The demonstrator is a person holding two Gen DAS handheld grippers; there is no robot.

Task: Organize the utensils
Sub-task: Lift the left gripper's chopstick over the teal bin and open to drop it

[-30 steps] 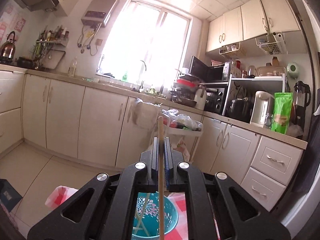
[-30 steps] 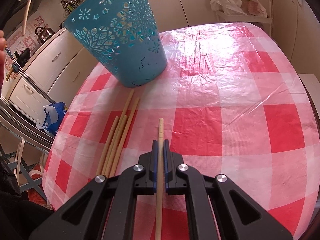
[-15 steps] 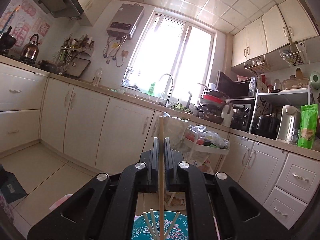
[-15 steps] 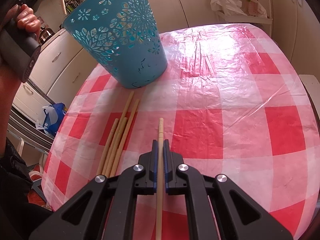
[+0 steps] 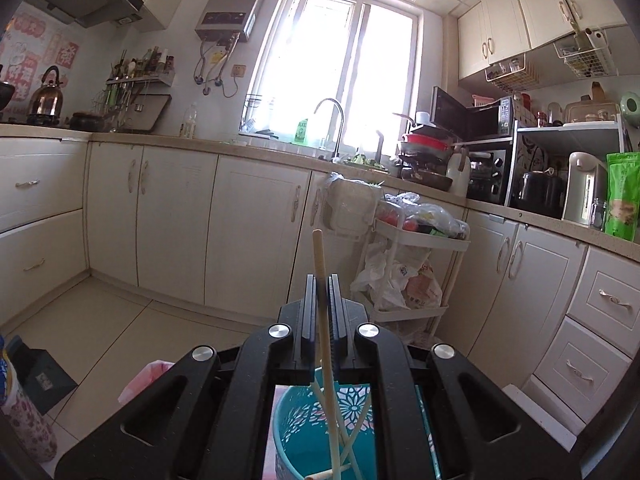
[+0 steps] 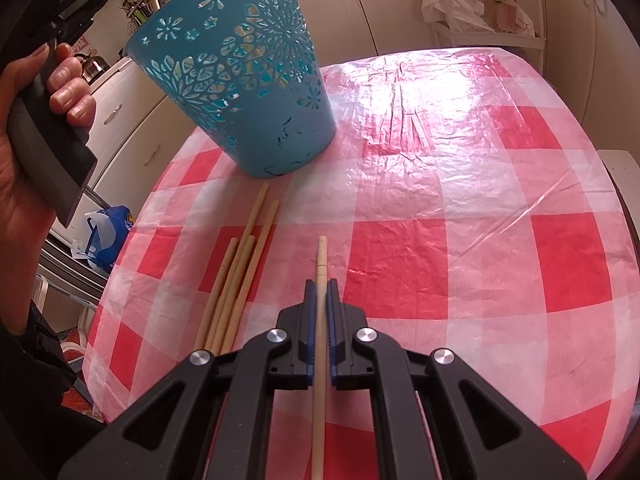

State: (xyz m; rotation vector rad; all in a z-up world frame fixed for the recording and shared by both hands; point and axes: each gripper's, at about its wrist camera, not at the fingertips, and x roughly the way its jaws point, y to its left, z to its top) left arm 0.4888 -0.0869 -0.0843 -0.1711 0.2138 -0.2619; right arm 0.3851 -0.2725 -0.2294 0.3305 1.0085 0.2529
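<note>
Left gripper, pinching one chopstick, to be centred over teal basket at 6 o'clock before release

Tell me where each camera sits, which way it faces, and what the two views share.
Left wrist: on the left hand-held gripper, nearly level above the bucket, facing the kitchen cabinets and window; its fingers pinch a chopstick.
Right wrist: on the right hand-held gripper, tilted down at the checked table; its fingers pinch another chopstick; the person's left hand shows at the left edge.
Shared: the bucket.
</note>
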